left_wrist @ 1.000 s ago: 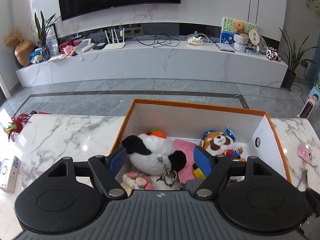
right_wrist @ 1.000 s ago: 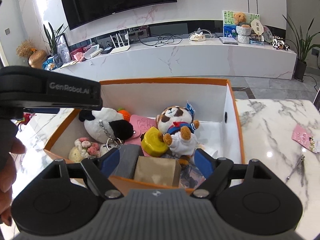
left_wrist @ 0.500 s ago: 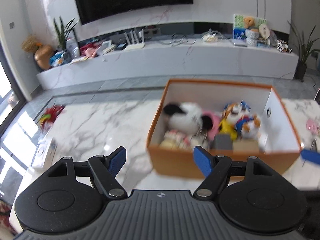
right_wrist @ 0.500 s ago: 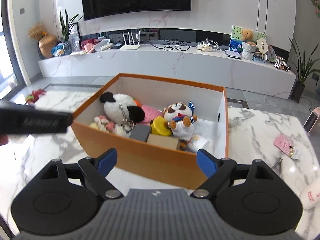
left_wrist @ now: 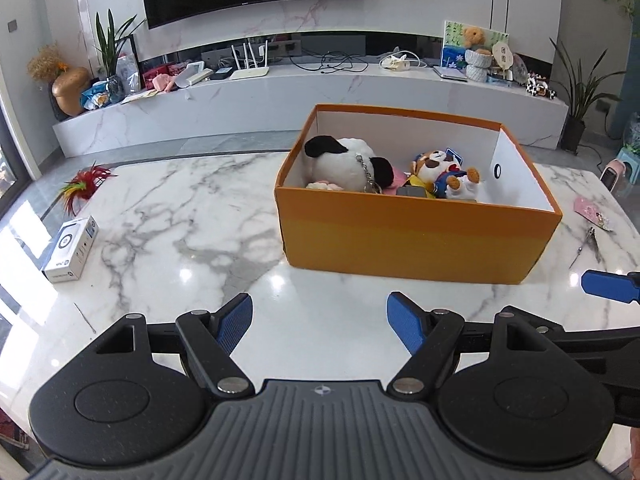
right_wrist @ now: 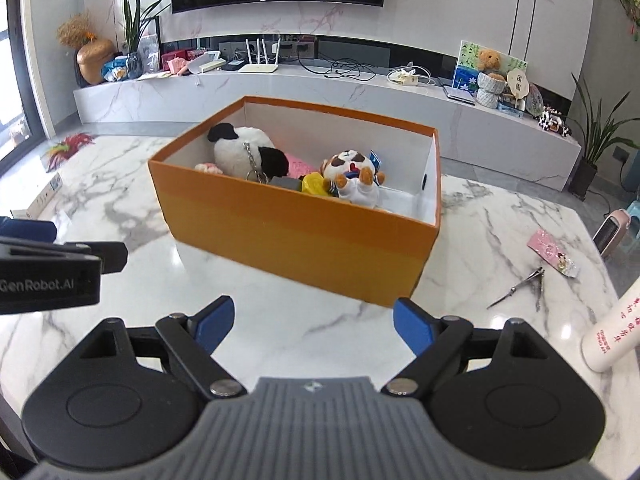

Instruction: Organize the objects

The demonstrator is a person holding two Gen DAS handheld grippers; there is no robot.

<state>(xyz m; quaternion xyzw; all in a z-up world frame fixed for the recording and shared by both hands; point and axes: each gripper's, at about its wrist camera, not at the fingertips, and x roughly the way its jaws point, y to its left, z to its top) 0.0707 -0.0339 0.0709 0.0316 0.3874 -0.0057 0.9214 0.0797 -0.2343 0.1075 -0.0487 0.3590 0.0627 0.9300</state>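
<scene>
An orange cardboard box (left_wrist: 416, 240) (right_wrist: 296, 240) stands on the white marble table (left_wrist: 180, 240). Inside lie a black-and-white panda plush (left_wrist: 348, 158) (right_wrist: 244, 152) with a key ring, a brown-and-white dog plush (left_wrist: 444, 172) (right_wrist: 356, 172), a yellow item (right_wrist: 314, 184) and a grey block (right_wrist: 286, 182). My left gripper (left_wrist: 319, 320) hangs open over bare table, in front of the box and to its left. My right gripper (right_wrist: 313, 322) is open too, short of the box's near wall. Nothing is between either pair of fingers.
A small white carton (left_wrist: 72, 250) and a red feathery item (left_wrist: 86, 184) lie at the table's left. On the right lie a pink card (right_wrist: 552, 252), small metal scissors (right_wrist: 524, 284) and a white tube (right_wrist: 612, 336). A long TV bench (left_wrist: 280, 96) runs behind.
Both grippers have drawn back from above the box's contents to the table in front of it. The box now looks smaller and farther away. Both stay empty.
</scene>
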